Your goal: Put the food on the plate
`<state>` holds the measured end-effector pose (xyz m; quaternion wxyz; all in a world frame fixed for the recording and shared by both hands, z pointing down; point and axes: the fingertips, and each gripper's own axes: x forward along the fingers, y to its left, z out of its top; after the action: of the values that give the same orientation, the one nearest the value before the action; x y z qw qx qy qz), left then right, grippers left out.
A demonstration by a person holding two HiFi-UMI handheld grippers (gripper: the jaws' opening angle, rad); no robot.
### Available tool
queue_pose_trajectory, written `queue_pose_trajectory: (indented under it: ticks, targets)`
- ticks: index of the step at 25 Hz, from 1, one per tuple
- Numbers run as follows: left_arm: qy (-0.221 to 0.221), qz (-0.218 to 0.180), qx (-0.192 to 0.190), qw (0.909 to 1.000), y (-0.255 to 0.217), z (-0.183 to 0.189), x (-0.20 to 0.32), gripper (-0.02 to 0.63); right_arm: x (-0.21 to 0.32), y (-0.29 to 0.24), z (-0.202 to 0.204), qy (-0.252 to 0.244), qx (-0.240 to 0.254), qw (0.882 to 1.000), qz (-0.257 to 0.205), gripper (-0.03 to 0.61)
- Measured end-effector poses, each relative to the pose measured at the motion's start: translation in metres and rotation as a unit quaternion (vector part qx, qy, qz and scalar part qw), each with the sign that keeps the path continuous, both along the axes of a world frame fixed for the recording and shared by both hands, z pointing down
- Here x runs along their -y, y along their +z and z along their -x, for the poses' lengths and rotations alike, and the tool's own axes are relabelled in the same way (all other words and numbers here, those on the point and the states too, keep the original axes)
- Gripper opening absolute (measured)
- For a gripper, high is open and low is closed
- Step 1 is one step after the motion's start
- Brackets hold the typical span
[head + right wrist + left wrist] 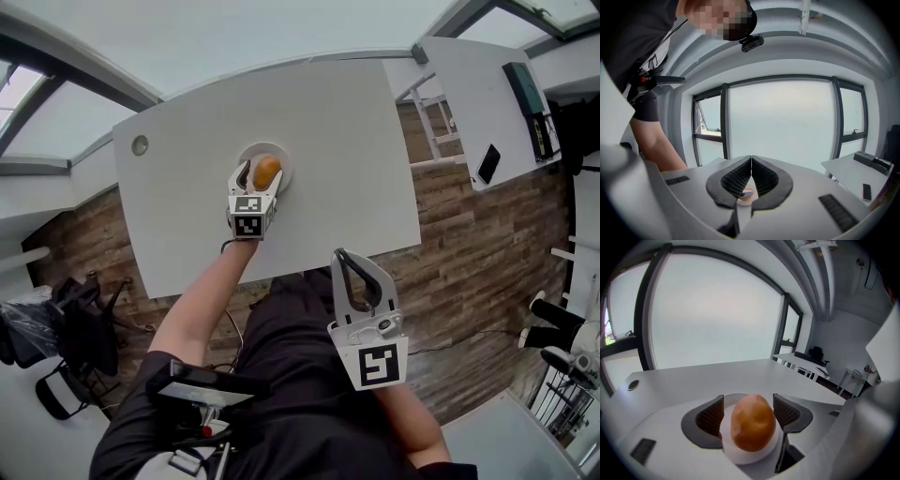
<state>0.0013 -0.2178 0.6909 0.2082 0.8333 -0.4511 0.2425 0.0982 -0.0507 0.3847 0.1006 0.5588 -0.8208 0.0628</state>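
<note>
Two grippers show: nearest, well short of the plate (282, 156), the right gripper (343, 258) idles off the surface (328, 131), fingers pressed together on nothing. Farther out, the left gripper (749, 411) has its fingers narrowly apart either side of the food (752, 425), which rests on the plate; they are probably parted to release it.

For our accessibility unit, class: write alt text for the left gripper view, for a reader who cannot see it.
A brown, egg-shaped piece of food sits on a white plate, with the left gripper open, one dark jaw on either side of it. The plate rests on a white table before large windows.
</note>
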Motion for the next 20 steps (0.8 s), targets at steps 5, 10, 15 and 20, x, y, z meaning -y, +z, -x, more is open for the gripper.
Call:
queue_pose_trajectory:
  ticks: [5, 10, 15, 20]
  targets:
    - [0.007, -0.005, -0.003, 1.0, -0.008, 0.0, -0.008, 0.316, -0.008, -0.004, 0.009, -0.004, 0.002, 1.0, -0.006, 0.008]
    - [0.007, -0.01, -0.003, 0.9999, -0.011, 0.006, -0.019, 0.316, -0.018, -0.006, 0.012, -0.006, 0.0, 1.0, -0.01, 0.008]
    - [0.005, -0.016, -0.003, 0.9999, -0.017, 0.01, -0.03, 0.316, -0.029, -0.012, 0.013, -0.007, 0.0, 1.0, -0.019, 0.008]
    - [0.001, -0.026, -0.015, 0.9995, -0.033, 0.01, -0.038, 0.316, -0.041, -0.017, 0.016, -0.01, 0.001, 1.0, -0.024, 0.008]
